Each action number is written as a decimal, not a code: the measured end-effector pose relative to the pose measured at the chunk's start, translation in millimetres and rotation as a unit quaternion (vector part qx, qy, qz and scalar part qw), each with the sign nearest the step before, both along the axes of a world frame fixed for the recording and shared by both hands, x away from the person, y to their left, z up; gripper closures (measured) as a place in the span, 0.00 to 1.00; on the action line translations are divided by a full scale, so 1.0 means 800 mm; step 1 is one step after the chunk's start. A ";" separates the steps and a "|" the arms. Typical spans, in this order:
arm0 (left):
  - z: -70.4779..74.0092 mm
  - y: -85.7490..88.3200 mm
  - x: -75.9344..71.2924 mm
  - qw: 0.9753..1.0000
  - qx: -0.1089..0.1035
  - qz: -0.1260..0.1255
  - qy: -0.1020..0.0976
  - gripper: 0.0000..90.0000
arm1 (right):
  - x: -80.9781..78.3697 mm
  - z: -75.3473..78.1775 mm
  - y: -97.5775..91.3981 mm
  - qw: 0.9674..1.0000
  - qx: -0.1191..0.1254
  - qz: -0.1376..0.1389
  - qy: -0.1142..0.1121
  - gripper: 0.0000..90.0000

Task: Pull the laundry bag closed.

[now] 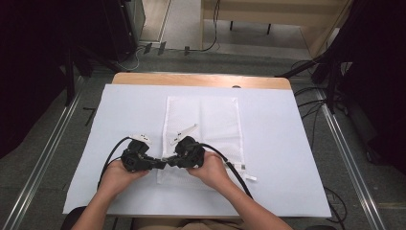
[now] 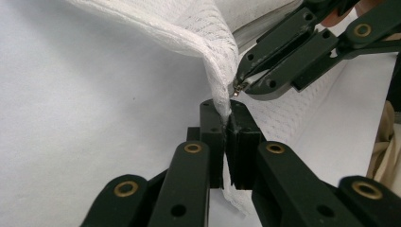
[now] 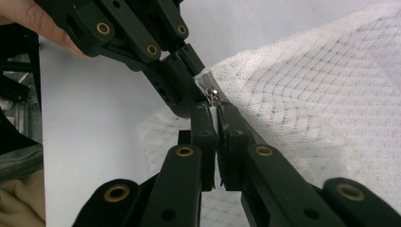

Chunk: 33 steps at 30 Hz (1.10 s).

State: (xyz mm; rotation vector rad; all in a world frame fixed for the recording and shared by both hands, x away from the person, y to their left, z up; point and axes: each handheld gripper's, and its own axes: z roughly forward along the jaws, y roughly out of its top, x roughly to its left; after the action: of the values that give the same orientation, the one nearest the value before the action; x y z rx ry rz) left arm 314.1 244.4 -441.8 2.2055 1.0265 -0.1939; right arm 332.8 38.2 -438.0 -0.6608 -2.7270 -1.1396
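A white mesh zip bag [image 1: 203, 120] lies flat in the middle of the table, long side running away from me. Both grippers meet at its near left corner. My left gripper [image 2: 227, 119] is shut on a pinch of the mesh corner, which rises in a fold [image 2: 208, 42] above the jaws. My right gripper [image 3: 215, 113] is shut on the small metal zipper pull [image 3: 212, 93] at the bag's edge, tip to tip with the left one. From above, the left gripper [image 1: 162, 164] and right gripper [image 1: 171, 159] point at each other, each in a hand.
A white sheet [image 1: 282, 143] covers the wooden table [image 1: 201, 79]. Black cables [image 1: 230, 167] trail from both grippers toward me. Metal floor rails [image 1: 344, 148] run along both sides, with dark equipment and loose wires beyond the table.
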 end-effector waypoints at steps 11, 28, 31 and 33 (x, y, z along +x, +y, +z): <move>0.006 0.000 -0.001 1.000 0.007 0.007 -0.005 1.00 | 0.002 -0.003 -0.002 1.000 -0.002 -0.008 -0.003 0.99; 0.006 0.003 -0.003 1.000 -0.004 -0.002 -0.018 0.99 | 0.004 -0.006 -0.026 1.000 -0.013 -0.007 -0.011 0.98; 0.007 0.004 -0.003 1.000 -0.004 -0.002 -0.017 0.99 | 0.004 -0.008 -0.031 1.000 -0.023 -0.010 -0.018 0.98; 0.006 0.005 -0.004 1.000 -0.006 0.002 -0.017 0.99 | 0.006 -0.012 -0.037 1.000 -0.022 -0.014 -0.010 0.98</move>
State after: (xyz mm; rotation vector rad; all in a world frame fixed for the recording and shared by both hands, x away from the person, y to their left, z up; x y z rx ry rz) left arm 311.1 248.4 -436.6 2.1883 1.0076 -0.1594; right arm 337.4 8.4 -447.4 -0.6987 -2.7760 -1.1002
